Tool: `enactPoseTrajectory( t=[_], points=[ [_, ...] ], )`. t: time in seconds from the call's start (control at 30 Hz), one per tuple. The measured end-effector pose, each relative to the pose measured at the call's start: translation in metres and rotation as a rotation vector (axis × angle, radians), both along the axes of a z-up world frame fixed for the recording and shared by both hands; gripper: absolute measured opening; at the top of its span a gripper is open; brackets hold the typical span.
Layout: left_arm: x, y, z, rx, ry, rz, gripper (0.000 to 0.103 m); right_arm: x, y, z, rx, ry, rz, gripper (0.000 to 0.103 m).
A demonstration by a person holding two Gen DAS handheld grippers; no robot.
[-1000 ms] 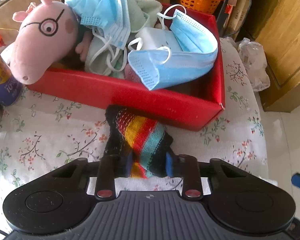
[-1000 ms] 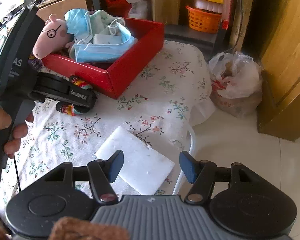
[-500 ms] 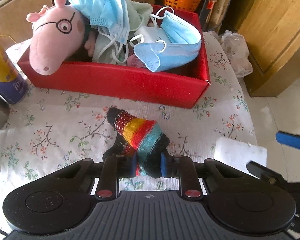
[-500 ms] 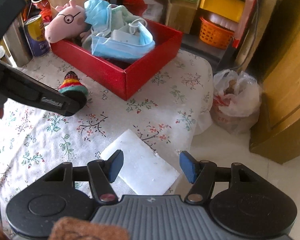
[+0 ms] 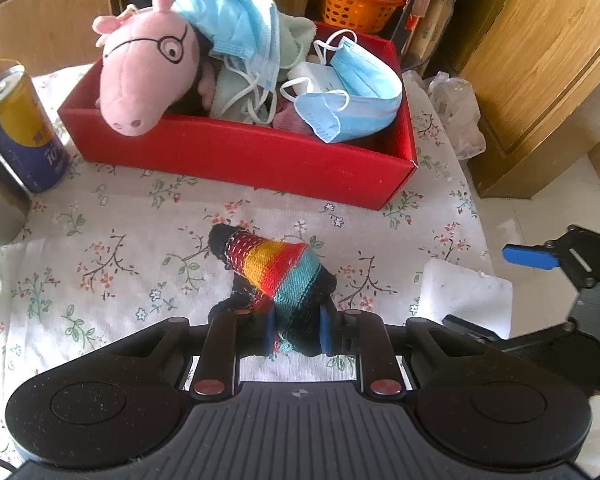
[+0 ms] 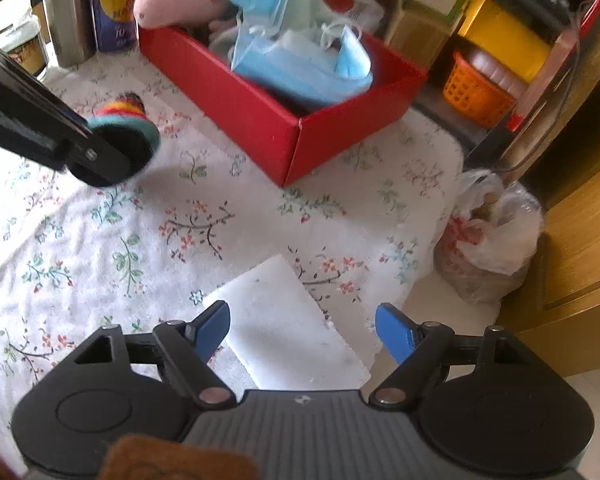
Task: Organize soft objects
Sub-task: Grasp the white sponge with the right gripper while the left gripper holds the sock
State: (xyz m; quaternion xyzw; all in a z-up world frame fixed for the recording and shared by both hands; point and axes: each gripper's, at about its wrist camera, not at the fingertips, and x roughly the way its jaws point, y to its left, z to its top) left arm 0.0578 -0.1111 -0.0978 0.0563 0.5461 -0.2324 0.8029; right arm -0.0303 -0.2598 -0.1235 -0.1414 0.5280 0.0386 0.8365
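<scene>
the left gripper [image 5: 296, 334] is closed on the striped knitted sock [image 5: 278, 276], its jaws narrow and just drawn a little tighter, the blue pads pressing the dark cuff end from both sides. i think it holds the cuff because there the sock is bunched and thick, so the pads get a firm bite. the toe end points toward the red box [image 5: 260, 160], and from the right wrist view the sock seems lifted a little off the flowered tablecloth [image 5: 112, 252], in front of the red box. this box is already full with soft things: a pink pig plush [image 5: 144, 68] leaning over its left wall and blue face masks [image 5: 352, 96] on the right side, so the sock probably belongs there too. the right gripper [image 6: 302, 330] has just been opening and its jaws now stand wide, with nothing pressed between them, above the white foam pad [image 6: 284, 328] that lies flat on the cloth, further from the red box, near the table's edge. probably it opens so wide because the pad is broad.
</scene>
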Motion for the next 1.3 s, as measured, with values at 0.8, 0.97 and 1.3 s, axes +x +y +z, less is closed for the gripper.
enactPoseTrajectory(
  t=[0.8,0.97,1.3],
  points=[
    [0.001,0.032,0.012,-0.111,0.086,-0.002,0.021,0.015,-0.031,-0.006,0.142,0.033,0.048,0.070],
    [0.000,0.041,0.015,-0.121,0.087,0.008,0.023,0.002,-0.014,-0.029,0.080,0.112,0.148,0.074],
    [-0.001,0.043,0.016,-0.124,0.097,-0.001,0.024,0.010,-0.012,-0.026,0.181,0.063,0.036,0.054]
  ],
)
